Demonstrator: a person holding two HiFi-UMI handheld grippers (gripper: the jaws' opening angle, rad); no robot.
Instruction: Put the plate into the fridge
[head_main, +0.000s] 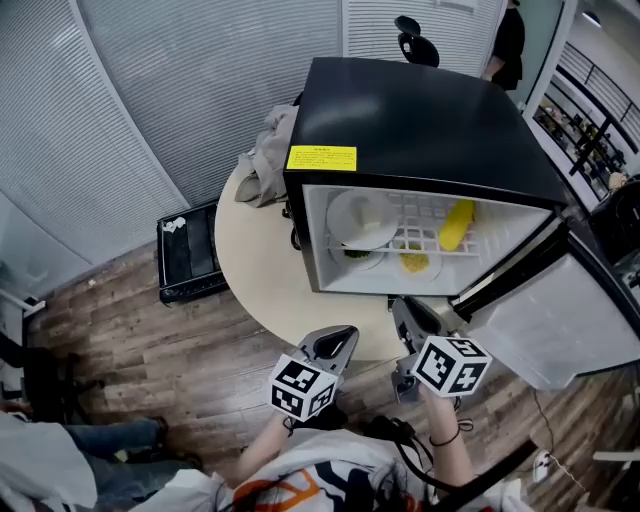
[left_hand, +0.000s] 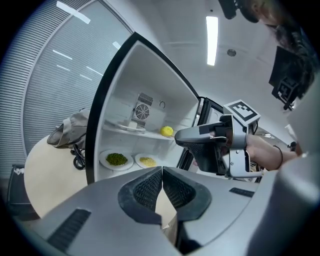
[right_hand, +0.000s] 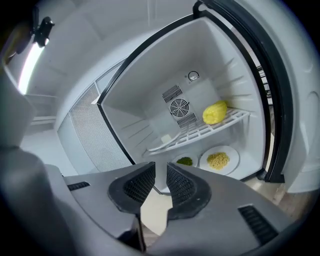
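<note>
The black mini fridge (head_main: 420, 120) stands on a round table (head_main: 255, 270) with its door (head_main: 560, 320) swung open to the right. A white plate (head_main: 362, 220) lies on the left of the wire shelf (right_hand: 215, 127) inside, and it also shows in the left gripper view as a plate (left_hand: 131, 127). My left gripper (head_main: 340, 335) hangs before the table's front edge with its jaws together and nothing held (left_hand: 162, 172). My right gripper (head_main: 403, 305) is beside it, facing the fridge opening, its jaws a narrow gap apart with nothing between them (right_hand: 160, 170).
A yellow fruit-like thing (head_main: 457, 224) sits on the shelf's right. Below are a plate of green food (right_hand: 184, 161) and a plate of yellow food (right_hand: 218, 160). A crumpled cloth (head_main: 265, 150) lies left of the fridge, and a black crate (head_main: 190, 255) stands on the floor.
</note>
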